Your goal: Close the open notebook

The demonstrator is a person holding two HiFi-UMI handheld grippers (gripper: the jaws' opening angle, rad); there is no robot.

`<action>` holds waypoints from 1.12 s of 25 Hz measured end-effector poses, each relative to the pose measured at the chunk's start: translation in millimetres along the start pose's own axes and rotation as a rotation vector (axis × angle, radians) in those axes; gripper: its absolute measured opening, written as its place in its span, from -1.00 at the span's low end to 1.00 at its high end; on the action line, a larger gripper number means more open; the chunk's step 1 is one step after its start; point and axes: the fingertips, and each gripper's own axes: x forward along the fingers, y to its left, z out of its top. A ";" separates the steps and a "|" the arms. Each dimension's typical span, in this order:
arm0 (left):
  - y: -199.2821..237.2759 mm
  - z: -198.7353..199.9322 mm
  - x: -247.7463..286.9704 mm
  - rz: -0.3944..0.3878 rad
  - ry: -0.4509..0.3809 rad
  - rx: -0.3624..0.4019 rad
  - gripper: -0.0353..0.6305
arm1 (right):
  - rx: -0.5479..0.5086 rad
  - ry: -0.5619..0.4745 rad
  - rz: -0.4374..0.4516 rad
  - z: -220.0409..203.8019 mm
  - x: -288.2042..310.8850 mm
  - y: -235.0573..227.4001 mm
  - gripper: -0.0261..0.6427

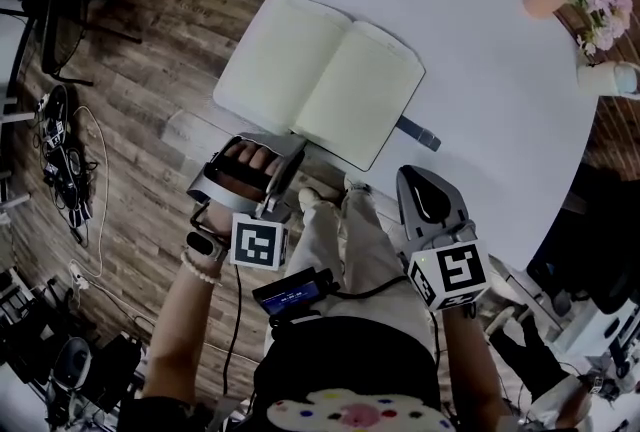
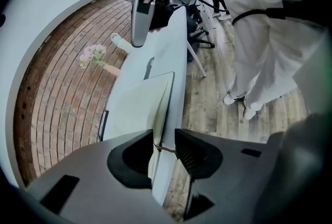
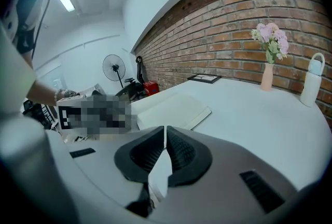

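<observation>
White counter [image 1: 500,70] holds the open notebook [image 1: 320,80] flat by its near edge. Left tongs [image 2: 165,149] sit half apart around the notebook's left cover edge, not pinching, probably to flip it; right tongs [image 3: 165,141] hover shut, empty, near the notebook's right page.

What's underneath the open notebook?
The white table; the notebook's left page overhangs the wooden floor. A grey strap sticks out from beneath; the rest is covered.
</observation>
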 end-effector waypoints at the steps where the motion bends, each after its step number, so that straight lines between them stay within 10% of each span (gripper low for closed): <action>1: 2.4 0.0 -1.9 0.012 -0.002 -0.018 -0.46 | -0.006 -0.002 0.004 0.5 0.6 0.3 -0.81; 9: 11.0 -1.4 -9.8 0.028 -0.013 -0.100 -0.34 | -0.001 -0.002 0.004 2.1 1.8 0.4 -0.81; 28: 29.5 1.1 4.7 0.039 -0.011 -0.017 -0.18 | 0.025 -0.004 -0.018 4.3 1.7 -9.0 -0.81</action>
